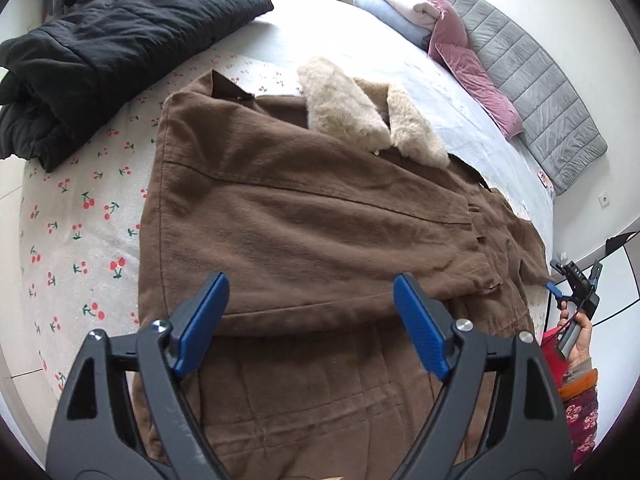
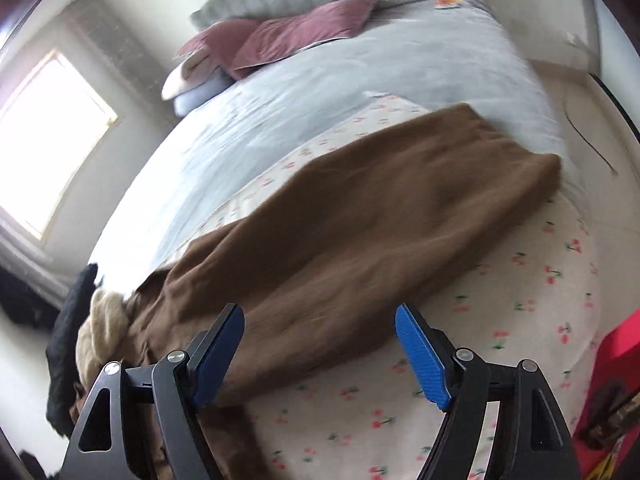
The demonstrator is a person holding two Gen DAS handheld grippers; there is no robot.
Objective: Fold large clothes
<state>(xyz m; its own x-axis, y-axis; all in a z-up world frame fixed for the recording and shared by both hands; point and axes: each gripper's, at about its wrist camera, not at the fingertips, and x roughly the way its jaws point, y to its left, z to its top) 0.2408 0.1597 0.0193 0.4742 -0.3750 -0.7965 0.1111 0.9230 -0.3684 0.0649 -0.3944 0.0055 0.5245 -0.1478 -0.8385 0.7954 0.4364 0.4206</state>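
A large brown coat [image 1: 304, 224] with a beige fur collar [image 1: 360, 112] lies spread on the bed, one sleeve folded across its front. My left gripper [image 1: 312, 304] is open and empty, just above the coat's middle. My right gripper [image 2: 320, 340] is open and empty, above the coat's long lower part [image 2: 360, 208] near the cherry-print sheet [image 2: 520, 280]. The right gripper also shows in the left wrist view [image 1: 560, 292] at the coat's right edge, held by a hand. The fur collar shows at lower left in the right wrist view [image 2: 100, 332].
A folded black padded jacket [image 1: 104, 56] lies on the bed at far left. Folded pale clothes [image 1: 396, 8], pink cushions [image 1: 468, 60] and a grey quilted headboard pad [image 1: 536, 80] lie at the far side. A red thing [image 2: 608, 380] sits at right.
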